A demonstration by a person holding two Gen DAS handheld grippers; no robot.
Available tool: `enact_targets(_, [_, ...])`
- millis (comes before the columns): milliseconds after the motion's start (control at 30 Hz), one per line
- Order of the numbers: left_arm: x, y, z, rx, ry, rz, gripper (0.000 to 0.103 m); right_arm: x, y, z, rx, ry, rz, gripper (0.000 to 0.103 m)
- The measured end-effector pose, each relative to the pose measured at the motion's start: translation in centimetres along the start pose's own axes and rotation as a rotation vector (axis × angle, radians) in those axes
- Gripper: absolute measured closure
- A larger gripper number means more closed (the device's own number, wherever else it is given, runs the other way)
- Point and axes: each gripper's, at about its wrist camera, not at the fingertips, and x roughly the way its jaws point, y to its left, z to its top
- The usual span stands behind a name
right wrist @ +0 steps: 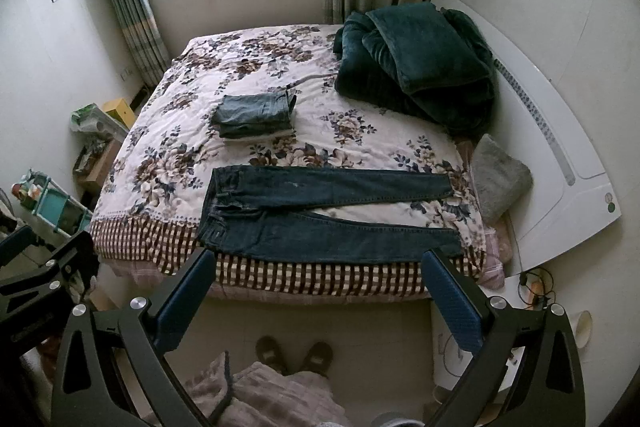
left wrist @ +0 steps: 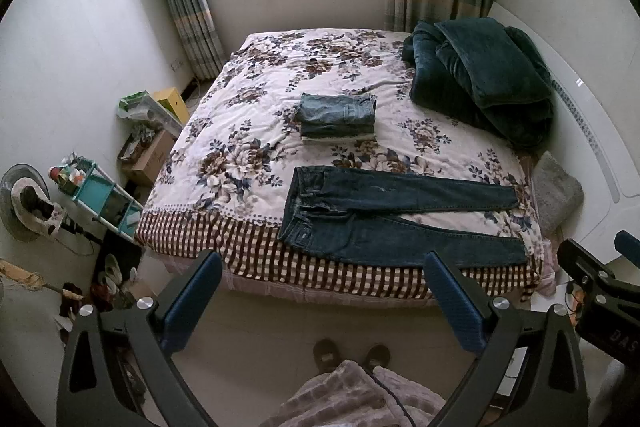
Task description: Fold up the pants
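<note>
Dark jeans (left wrist: 400, 219) are laid flat, unfolded, at lower centre on the bed (left wrist: 248, 131); both hand-held grippers (left wrist: 324, 291) (right wrist: 316, 287) are held wide, empty; folding seems unstarted, a leg grasp needed

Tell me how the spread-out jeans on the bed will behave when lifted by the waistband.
The dark jeans lie flat, so they are probably floppy: the legs would likely hang and drag. The denim looks thick, so probably heavyish and not slippery. Their near edge overhangs the bed and may slide off.

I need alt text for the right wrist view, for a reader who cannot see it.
Dark jeans lie spread flat, legs apart, along the near edge of a floral bed. Behind them sits a stack of folded jeans, and a green blanket is heaped far right. The right gripper hangs open, empty, above the floor.
</note>
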Motion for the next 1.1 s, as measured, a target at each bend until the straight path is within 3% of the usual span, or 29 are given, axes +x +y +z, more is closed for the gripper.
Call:
enact_targets(300, [0.2,-1.1,0.6,-0.014,-0.006,0.001,0.0,0.1,0.1,-0.2,-0.002,-0.001,-0.003,0.0])
enact_targets(500, [2.8,-2.9,1.1,-0.038,-0.03,0.013,0.0,2.5,-1.0,0.2,0.015,-0.013,-0.025,0.0])
enact_targets(767, [9.7,-5.4,2.3,-0.034,-0.003,0.04,0.0,11.4,-4.3,2.6,0.059,0.009,-0.073,0.0])
enact_targets(1100, [22.5,-8.5,8.4,0.042,0.096,0.005,0.0,26.7,-9.6,8.8,0.188,0.094,-0.154,0.0])
